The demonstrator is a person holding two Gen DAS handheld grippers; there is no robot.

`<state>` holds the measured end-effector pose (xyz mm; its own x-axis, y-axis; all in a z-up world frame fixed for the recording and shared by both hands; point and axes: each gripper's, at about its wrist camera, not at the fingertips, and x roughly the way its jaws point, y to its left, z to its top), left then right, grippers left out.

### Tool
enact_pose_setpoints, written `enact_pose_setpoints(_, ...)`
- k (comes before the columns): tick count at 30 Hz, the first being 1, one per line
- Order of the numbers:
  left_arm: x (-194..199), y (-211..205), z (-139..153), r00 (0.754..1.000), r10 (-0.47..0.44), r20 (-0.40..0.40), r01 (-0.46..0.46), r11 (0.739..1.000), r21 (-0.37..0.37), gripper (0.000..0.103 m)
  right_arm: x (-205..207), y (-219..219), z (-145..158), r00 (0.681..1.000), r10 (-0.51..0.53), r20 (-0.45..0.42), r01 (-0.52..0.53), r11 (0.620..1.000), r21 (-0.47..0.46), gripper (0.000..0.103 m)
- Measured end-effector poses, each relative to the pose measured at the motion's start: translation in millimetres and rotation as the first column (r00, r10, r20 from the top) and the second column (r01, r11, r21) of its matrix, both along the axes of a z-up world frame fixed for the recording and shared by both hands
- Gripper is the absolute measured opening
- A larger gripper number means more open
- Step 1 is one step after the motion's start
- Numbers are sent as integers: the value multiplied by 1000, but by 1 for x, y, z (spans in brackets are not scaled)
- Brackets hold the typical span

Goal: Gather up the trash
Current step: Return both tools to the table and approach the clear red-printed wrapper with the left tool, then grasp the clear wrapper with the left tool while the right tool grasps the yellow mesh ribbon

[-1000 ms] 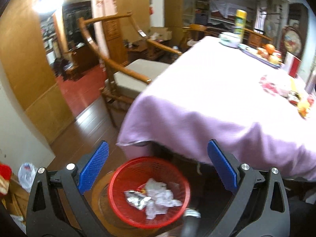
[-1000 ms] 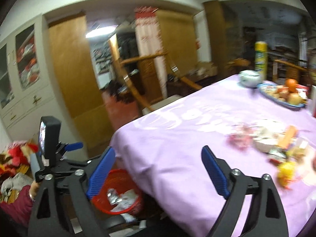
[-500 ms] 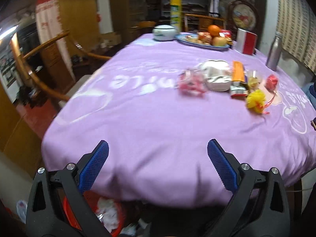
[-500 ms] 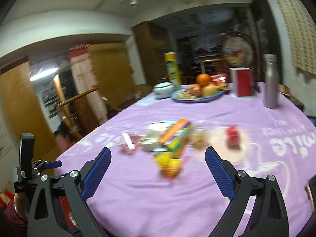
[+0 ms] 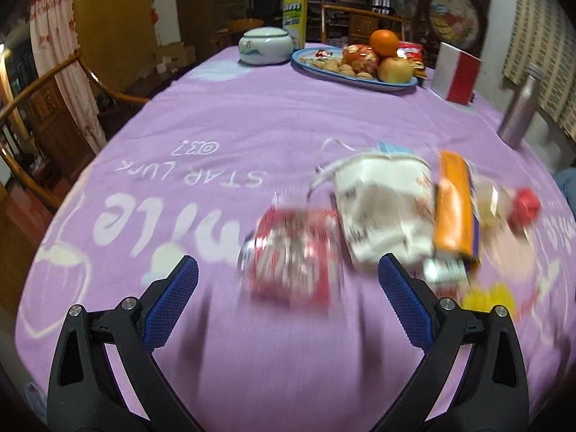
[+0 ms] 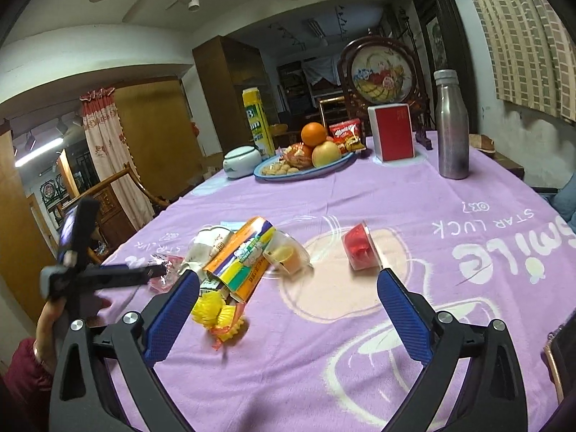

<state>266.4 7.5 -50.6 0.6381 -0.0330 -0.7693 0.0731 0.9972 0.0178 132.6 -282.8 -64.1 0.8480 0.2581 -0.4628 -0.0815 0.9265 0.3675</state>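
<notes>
- Two views cover one purple tablecloth (image 5: 223,115) with white lettering; each gripper is listed under its own view.
- Left wrist view: left gripper (image 5: 287,273) is spread wide with nothing between its blue-padded fingers (image 5: 171,300).
- It hovers above the cloth, just short of the red-and-white crinkled wrapper (image 5: 293,252), which is motion-blurred.
- Beside that wrapper, to its right, lie a white crumpled paper bag (image 5: 381,198), an orange flat carton (image 5: 454,203) and a small red plastic cup (image 5: 524,205) — all on the cloth, some touching; exact overlaps cannot be told through the blur.
- At the far edge stand a blue oval fruit plate (image 5: 354,79), a white lidded ceramic jar (image 5: 265,45) and a silver metal bottle (image 5: 520,108).
- Right wrist view: right gripper (image 6: 288,295) is also spread wide and holds nothing.
- Its left pad is just beside the orange carton's open end (image 6: 235,255) and a yellow ruffled paper wrapper (image 6: 216,311).
- A clear plastic cup with orange contents (image 6: 288,253) lies on its side next to the carton; the red cup (image 6: 360,246) lies apart, further right.
- The left gripper's body appears at the left edge of this view — over the table's rim.
</notes>
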Motion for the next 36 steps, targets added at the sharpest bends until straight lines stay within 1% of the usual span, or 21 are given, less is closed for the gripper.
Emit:
enact_pose_setpoints(2,12,6,-4,999,32,-22,-32,999,8,96,2,3,-3,1000,0,-7,0,1000,-9,97)
enact_pose_setpoints(5,15,25,-8,998,50,-50,-48,998,38,96,3,5,-6,1000,5,-17,-5,1000,-16,97)
enact_pose_setpoints(7,9,43,-8,996,69,-49,-65,994,89,96,2,5,-5,1000,19,-8,-19,1000,2,97)
enact_pose_setpoints(8,2,57,-6,994,100,-35,-95,988,125,96,3,4,-5,1000,24,-9,-24,1000,7,97)
enact_pose_setpoints(9,-5,71,-4,991,132,-24,-127,981,144,96,3,4,-6,999,30,-13,-29,999,16,97)
enact_pose_setpoints(10,-10,81,-1,988,153,-16,-149,978,144,96,5,3,-7,999,43,-18,-43,999,31,97)
enact_pose_setpoints(11,-19,95,3,984,180,-6,-178,976,123,96,6,3,-8,998,52,-18,-51,998,40,97)
enact_pose_setpoints(13,-26,103,7,980,197,-9,-195,977,80,96,7,4,-8,998,66,-18,-65,997,52,97)
enact_pose_setpoints(15,-30,98,10,986,168,-14,-167,986,25,96,8,6,-9,997,73,-23,-72,996,50,97)
enact_pose_setpoints(16,-31,88,11,991,130,-4,-130,991,5,96,8,6,-9,997,74,-24,-72,996,49,97)
enact_pose_setpoints(18,-30,69,12,998,66,16,-66,998,18,96,7,6,-9,997,70,-19,-69,996,49,97)
enact_pose_setpoints(19,-29,59,11,999,33,18,-33,999,29,96,6,5,-9,997,69,-15,-68,996,54,97)
enact_pose_setpoints(20,-30,46,8,1000,-21,14,21,999,48,96,6,4,-9,998,68,-14,-67,996,58,97)
enact_pose_setpoints(21,-30,39,7,999,-44,11,43,997,62,96,5,4,-9,998,66,-14,-65,996,65,97)
enact_pose_setpoints(23,-31,30,3,998,-55,7,54,996,73,96,7,2,-10,997,71,-18,-70,995,78,97)
enact_pose_setpoints(26,-28,23,-6,997,-68,-22,69,997,41,96,9,0,-11,996,83,-24,-80,992,102,97)
enact_pose_setpoints(27,-27,19,-10,997,-67,-36,69,996,52,96,9,-1,-12,996,83,-24,-80,991,108,97)
enact_pose_setpoints(29,-20,14,-23,994,-46,-97,56,993,99,96,9,-3,-13,996,83,-28,-79,989,122,97)
enact_pose_setpoints(31,-17,15,-26,992,-37,-121,50,993,110,96,11,-3,-14,995,92,-36,-87,987,132,97)
enact_pose_setpoints(33,-15,16,-29,989,-47,-139,61,994,92,96,13,-3,-15,994,102,-44,-95,986,134,97)
enact_pose_setpoints(36,-14,21,-29,986,-62,-152,68,997,35,94,13,0,-14,994,105,-42,-100,988,121,97)
